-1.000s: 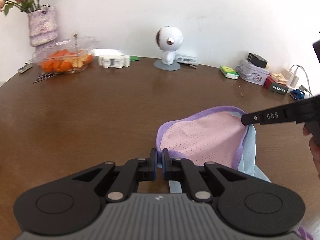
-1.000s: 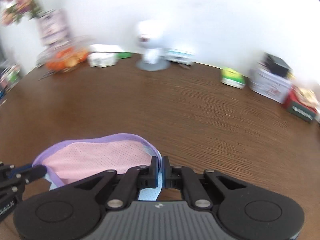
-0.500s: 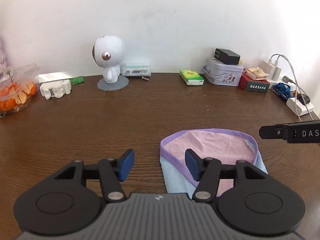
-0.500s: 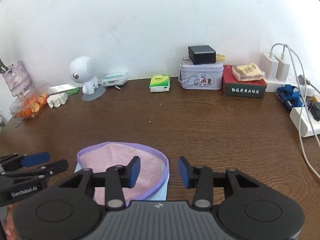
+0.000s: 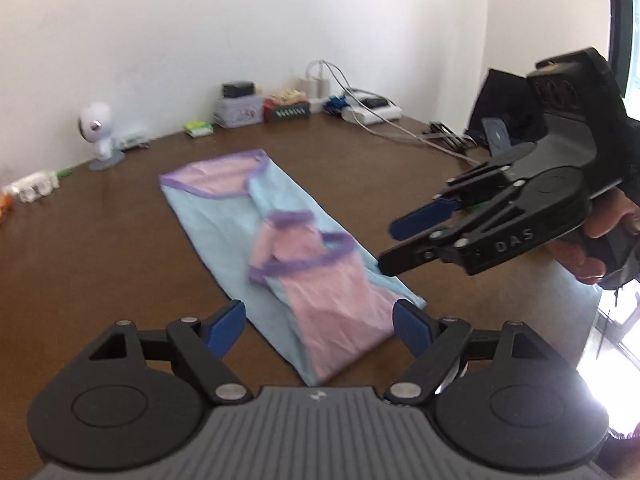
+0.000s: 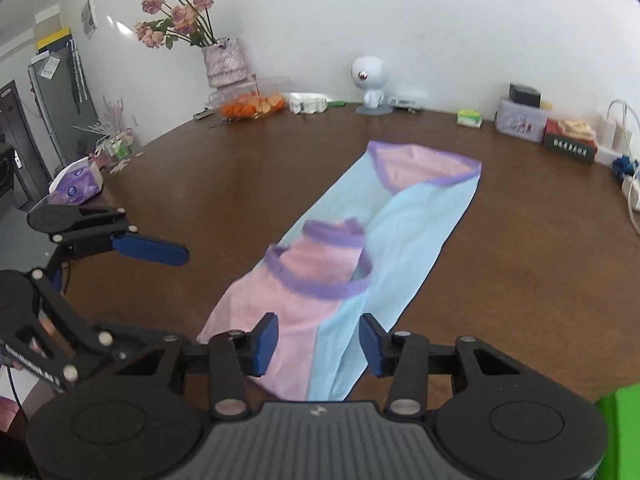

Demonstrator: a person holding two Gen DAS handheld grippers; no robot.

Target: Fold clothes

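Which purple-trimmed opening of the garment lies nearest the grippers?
The purple-trimmed opening folded onto the garment's middle, with pink fabric below it. The other trimmed opening sits at the far end, towards the white figurine.

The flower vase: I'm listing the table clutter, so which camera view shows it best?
The right wrist view. The flower vase stands at the table's far edge by the wall, with pink flowers rising above it, sharp and unblocked. The left wrist view faces the other end of the table and does not show it.
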